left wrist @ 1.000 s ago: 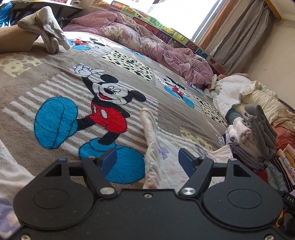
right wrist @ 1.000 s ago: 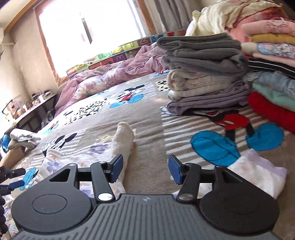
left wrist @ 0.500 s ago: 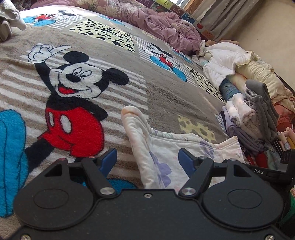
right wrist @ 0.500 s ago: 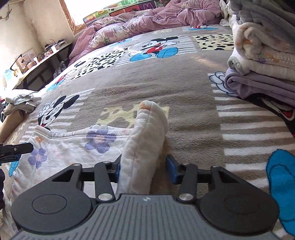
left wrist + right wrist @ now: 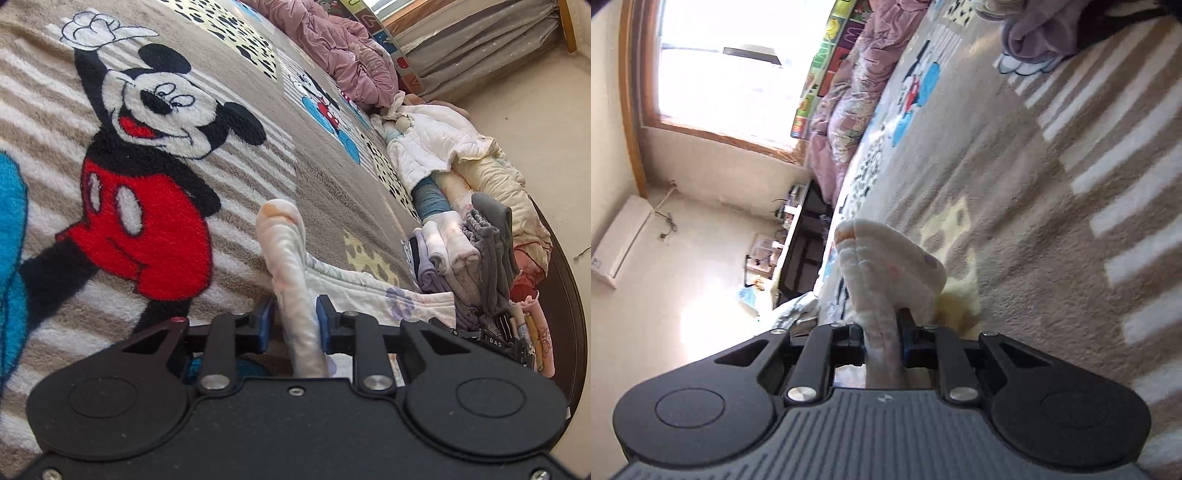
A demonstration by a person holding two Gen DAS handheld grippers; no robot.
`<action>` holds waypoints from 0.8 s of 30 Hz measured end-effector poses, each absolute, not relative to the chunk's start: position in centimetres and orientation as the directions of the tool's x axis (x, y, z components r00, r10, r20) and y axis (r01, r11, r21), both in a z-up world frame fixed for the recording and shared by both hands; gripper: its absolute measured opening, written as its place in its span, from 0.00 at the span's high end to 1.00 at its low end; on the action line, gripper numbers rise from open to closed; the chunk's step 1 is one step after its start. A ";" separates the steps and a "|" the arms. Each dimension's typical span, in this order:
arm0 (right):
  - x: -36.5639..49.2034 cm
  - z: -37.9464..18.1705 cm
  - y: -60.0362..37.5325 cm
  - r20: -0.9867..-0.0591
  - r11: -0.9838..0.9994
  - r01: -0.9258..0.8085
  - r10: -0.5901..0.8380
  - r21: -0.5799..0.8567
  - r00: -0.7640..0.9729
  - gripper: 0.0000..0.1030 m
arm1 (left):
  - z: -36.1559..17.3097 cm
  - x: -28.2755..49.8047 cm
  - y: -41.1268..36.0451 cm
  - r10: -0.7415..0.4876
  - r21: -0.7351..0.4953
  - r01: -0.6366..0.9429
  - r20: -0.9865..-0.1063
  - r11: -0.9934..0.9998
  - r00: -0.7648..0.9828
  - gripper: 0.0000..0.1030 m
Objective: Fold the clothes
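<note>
Between both grippers' fingers (image 5: 265,325), clamped tight, sit bunched folds of the floral garment (image 5: 295,273).

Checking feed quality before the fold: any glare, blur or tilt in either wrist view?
Left wrist: sharp and evenly sunlit, with fisheye bending at the edges; left claw pinches the floral garment. Right wrist: rolled steeply, slightly blurred, window blown out white; right claw grips the garment.

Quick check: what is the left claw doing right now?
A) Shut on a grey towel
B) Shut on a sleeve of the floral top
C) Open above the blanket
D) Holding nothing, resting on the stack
B: the left claw pinches the pale sleeve between its blue pads.
</note>
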State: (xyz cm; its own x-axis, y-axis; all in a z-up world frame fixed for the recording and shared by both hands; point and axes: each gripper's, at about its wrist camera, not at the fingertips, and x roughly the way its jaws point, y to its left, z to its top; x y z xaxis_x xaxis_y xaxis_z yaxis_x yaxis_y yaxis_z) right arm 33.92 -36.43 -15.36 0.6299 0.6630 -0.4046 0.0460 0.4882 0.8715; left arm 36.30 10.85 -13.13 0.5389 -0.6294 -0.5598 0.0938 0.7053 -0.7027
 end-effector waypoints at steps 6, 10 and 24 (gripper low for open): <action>33.4 -12.9 -35.0 -0.535 0.685 0.027 0.542 0.728 0.648 0.74 | -12.1 36.5 9.4 -0.629 -0.667 0.166 -0.547 0.726 0.552 0.53; 33.3 -12.5 -33.5 -0.577 0.767 -0.009 0.490 0.641 0.654 0.63 | -10.5 33.6 6.8 -0.727 -0.591 0.433 -0.467 0.680 0.503 0.91; 33.1 -13.6 -35.9 -0.512 0.668 0.055 0.512 0.742 0.690 0.65 | -7.9 29.0 2.8 -0.855 -0.364 0.789 -0.367 0.495 0.368 0.90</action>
State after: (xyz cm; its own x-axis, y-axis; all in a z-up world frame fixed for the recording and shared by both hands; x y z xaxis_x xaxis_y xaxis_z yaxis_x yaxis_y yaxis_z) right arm 33.12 -35.95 -13.61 0.6900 0.5116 -0.5121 0.0552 0.6682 0.7419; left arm 28.98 2.77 -7.89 0.3678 -0.8546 -0.3665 0.7889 0.4954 -0.3636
